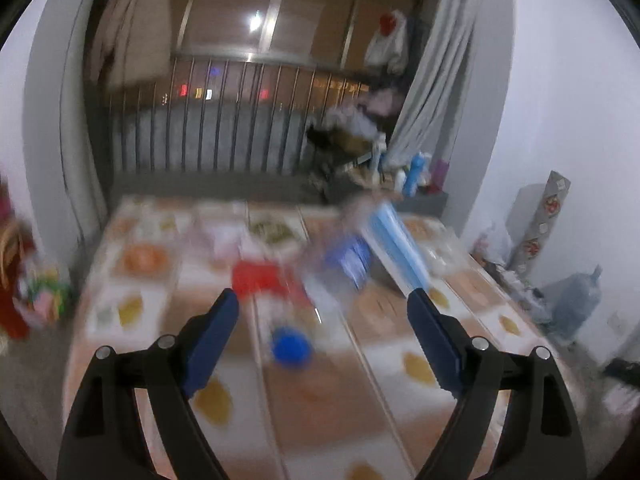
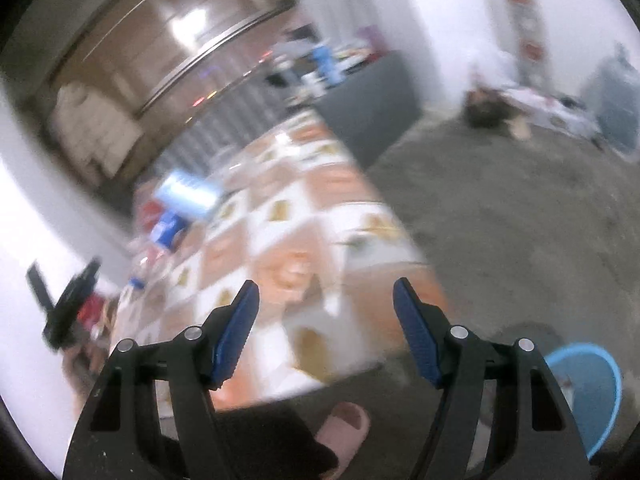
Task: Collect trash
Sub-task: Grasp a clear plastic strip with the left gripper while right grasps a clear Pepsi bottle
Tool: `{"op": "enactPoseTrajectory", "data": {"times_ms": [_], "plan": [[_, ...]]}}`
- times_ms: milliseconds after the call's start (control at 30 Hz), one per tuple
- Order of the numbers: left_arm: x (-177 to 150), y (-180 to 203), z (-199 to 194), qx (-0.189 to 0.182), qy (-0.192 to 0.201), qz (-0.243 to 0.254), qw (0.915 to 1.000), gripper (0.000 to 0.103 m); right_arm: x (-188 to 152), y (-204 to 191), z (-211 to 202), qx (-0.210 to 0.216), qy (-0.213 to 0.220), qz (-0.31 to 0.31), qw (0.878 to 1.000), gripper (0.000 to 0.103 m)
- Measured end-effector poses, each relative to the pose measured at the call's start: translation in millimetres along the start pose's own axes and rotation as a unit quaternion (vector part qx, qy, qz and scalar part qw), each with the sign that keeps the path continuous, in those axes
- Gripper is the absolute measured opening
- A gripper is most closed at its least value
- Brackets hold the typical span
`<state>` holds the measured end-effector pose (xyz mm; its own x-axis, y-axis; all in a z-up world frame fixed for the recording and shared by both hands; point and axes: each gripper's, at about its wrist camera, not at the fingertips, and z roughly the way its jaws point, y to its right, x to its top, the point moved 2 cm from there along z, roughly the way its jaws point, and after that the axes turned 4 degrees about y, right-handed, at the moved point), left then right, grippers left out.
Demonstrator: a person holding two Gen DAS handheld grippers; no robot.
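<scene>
1. While blur smears both views, seen over a desk (image 1: 400, 396) under a patterned cloth: left gripper (image 1: 323, 300), jaws spread wide, nothing between them.
2. Scattered mid-desk beyond it: red wrapper (image 1: 256, 276), blue cap (image 1: 291, 347), blue packet (image 1: 352, 260), light-blue box (image 1: 394, 244); kinds too blurred to tell.
3. Tilted above the desk's near corner: right gripper (image 2: 326, 294), jaws parted and empty.
4. On the floor at right: blue bin (image 2: 592, 392), beside a pink slipper (image 2: 344, 426).

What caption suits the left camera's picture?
Open, empty left tongs above a patterned table strewn with blurred litter, a blue cap nearest.
</scene>
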<state>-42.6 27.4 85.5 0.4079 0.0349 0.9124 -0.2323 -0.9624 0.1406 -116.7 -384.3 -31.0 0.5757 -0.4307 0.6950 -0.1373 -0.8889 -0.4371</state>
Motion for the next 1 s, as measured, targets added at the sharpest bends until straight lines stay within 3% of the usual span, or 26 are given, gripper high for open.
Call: {"op": "enactPoseTrajectory", "data": {"times_ms": [100,167,200,300,367,433,533,700,800,900,1000], "plan": [[14,9,40,-0.057,-0.019,0.060,0.9964,0.081,3,-36,26,0.040,-0.024,-0.008,0.999,0.066],[19,11,72,-0.041,-0.033,0.087,0.9948,0.071,1,-59,44,0.062,-0.042,-0.016,0.997,0.066],[20,11,85,-0.044,-0.047,0.087,0.9941,0.068,-1,-66,50,0.067,-0.048,-0.020,0.996,0.066],[14,3,120,-0.055,-0.097,0.085,0.9902,0.047,-10,-92,65,0.077,-0.067,-0.044,0.994,0.066],[10,0,130,-0.041,-0.099,0.097,0.9895,0.043,-16,-103,73,0.072,-0.079,-0.061,0.992,0.066],[10,-4,134,-0.053,-0.095,0.107,0.9883,0.017,-22,-113,86,0.067,-0.101,-0.075,0.990,0.066],[13,-19,135,-0.064,-0.095,0.068,0.9911,0.005,-30,-132,102,0.066,-0.119,-0.090,0.987,0.066],[22,-42,116,-0.079,-0.076,0.019,0.9938,0.002,-36,-161,119,0.081,-0.134,-0.120,0.980,0.066],[29,-49,96,-0.067,-0.052,0.020,0.9962,0.002,-32,-184,132,0.100,-0.145,-0.143,0.974,0.067],[38,-57,77,-0.054,-0.029,0.015,0.9980,0.002,-21,-208,148,0.127,-0.154,-0.154,0.968,0.074],[44,-70,56,-0.058,-0.010,-0.007,0.9983,0.002,-7,-234,166,0.152,-0.159,-0.161,0.962,0.087]]}}
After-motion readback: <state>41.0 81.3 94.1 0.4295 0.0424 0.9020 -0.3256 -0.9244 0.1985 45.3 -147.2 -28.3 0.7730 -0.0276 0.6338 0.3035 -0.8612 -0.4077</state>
